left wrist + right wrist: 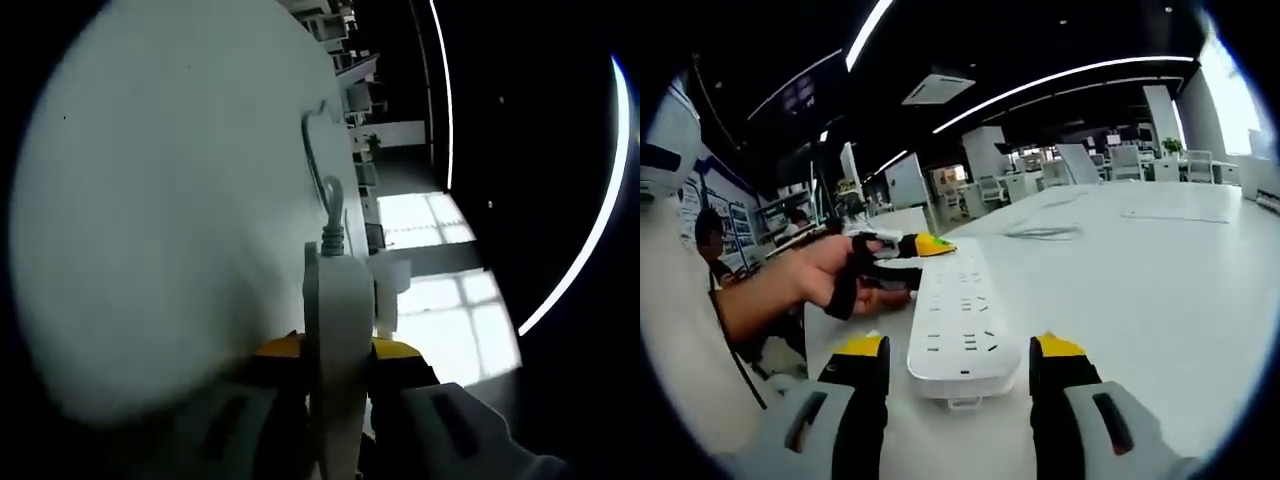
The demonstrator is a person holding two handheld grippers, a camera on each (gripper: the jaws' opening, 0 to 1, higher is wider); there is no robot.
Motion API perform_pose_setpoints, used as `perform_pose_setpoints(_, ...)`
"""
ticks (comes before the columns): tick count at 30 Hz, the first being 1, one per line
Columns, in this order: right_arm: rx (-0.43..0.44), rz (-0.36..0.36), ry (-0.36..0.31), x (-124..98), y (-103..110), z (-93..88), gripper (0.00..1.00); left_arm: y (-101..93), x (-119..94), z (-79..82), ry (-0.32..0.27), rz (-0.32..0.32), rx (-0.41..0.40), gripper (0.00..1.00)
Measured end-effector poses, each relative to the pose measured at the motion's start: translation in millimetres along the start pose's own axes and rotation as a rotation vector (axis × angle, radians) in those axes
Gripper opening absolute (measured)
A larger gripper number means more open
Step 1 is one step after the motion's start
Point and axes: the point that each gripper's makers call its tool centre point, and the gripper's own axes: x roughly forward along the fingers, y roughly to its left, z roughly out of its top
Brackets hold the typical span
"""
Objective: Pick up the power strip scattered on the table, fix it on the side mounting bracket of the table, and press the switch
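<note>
Strip: white power strip lies flat on the bench, straight ahead of the right tool, its near end between that tool's two yellow-tipped jaws.
Right tool: jaws stand wide apart on either side of the strip's near end and do not touch it; to my eye it is lined up to close across the width.
Left tool: in the right gripper view it sits at the strip's far end, to the left, held in a person's hand, its jaws closed on the strip's edge.
Left tool close up: in its own view the jaws pinch the strip edge-on, with the cord running away from the tool across the white bench top.
Why held so: one grip at each end would let the long body be lifted level and carried sideways, which suits hanging it on a bracket.
Bracket: not made out in either view.
Stage: pick-up; strip looks not yet off the bench, mounting and switch press remain.
Risk: a one-ended grip could let the strip sag or twist.
</note>
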Motion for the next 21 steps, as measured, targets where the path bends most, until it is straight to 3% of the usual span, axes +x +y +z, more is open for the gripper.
perform_pose_setpoints(15, 0.004, 0.014, -0.062, -15.0, 2.9, 18.7, 0.50, -6.0, -1.5, -2.7, 0.014, -0.032, -0.048, 0.26)
perform_pose_setpoints(21, -0.033, 0.025, -0.070, -19.7, 3.6, 25.3, 0.50, -10.2, -1.3, -5.0, 0.036, -0.037, 0.006, 0.26)
